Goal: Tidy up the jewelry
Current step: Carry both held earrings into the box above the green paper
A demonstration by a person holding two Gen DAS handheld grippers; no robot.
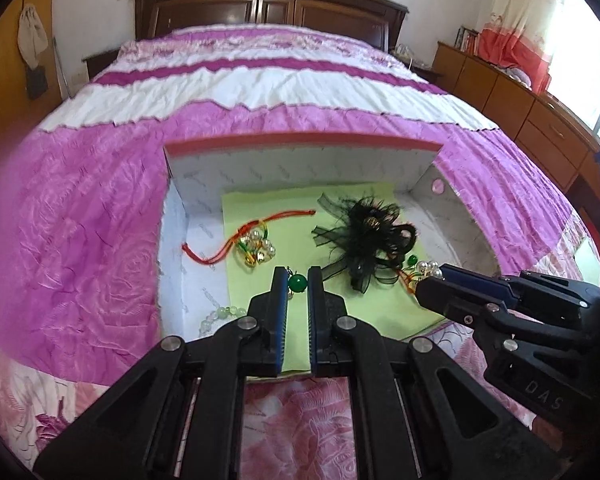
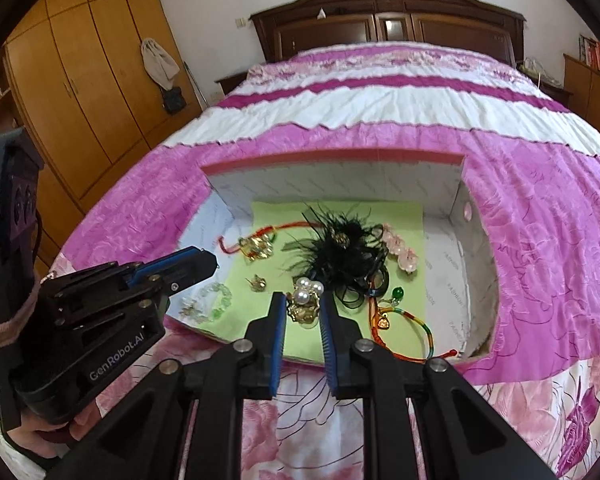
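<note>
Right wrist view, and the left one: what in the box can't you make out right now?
- Right gripper: right wrist view, its fingers cover the sides of the pearl brooch; gripping or only straddling, cannot tell.
- Pale green bracelet: left wrist view, partly behind the left gripper.
- Pink bead bracelet: right wrist view, partly behind the black feather ornament; unseen in the left wrist view.

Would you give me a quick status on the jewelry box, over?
Left hand-held gripper shut, nothing clearly held. Right hand-held gripper shut on pearl brooch. Black feather piece close beside it in the box.
</note>
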